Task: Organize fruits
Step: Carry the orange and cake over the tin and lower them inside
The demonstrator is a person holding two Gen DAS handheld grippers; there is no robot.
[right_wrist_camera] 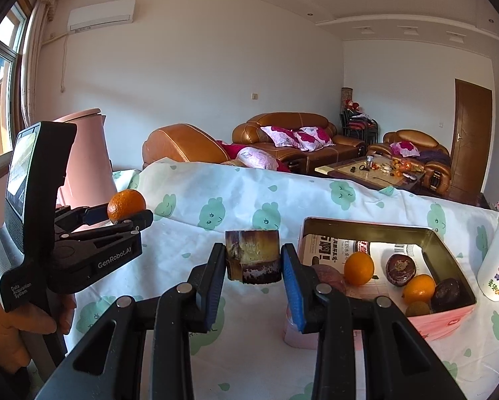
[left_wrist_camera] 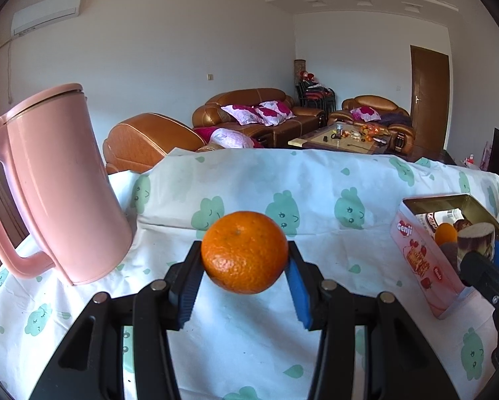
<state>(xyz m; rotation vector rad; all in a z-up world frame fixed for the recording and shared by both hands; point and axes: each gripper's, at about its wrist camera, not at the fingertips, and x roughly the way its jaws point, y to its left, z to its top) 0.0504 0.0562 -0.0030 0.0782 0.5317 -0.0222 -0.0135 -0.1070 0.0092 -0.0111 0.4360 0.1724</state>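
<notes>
My left gripper (left_wrist_camera: 244, 260) is shut on a tangerine (left_wrist_camera: 244, 251) and holds it above the table; both show at the left of the right wrist view, gripper (right_wrist_camera: 124, 215) and tangerine (right_wrist_camera: 126, 205). My right gripper (right_wrist_camera: 253, 263) is shut on a short piece of sugarcane (right_wrist_camera: 252, 256), held above the table just left of the pink tin box (right_wrist_camera: 442, 320). The box holds two oranges (right_wrist_camera: 358, 268), dark passion fruits (right_wrist_camera: 400, 265) and a small green fruit (right_wrist_camera: 417, 308). In the left wrist view the box (left_wrist_camera: 422, 266) is at the right, with the sugarcane (left_wrist_camera: 476, 241) over it.
A pink kettle (left_wrist_camera: 56, 183) stands at the left of the table. A white cup with a pig picture (right_wrist_camera: 497, 260) stands right of the box. The table is covered by a white cloth with green prints (left_wrist_camera: 249, 180). Sofas and a coffee table lie beyond.
</notes>
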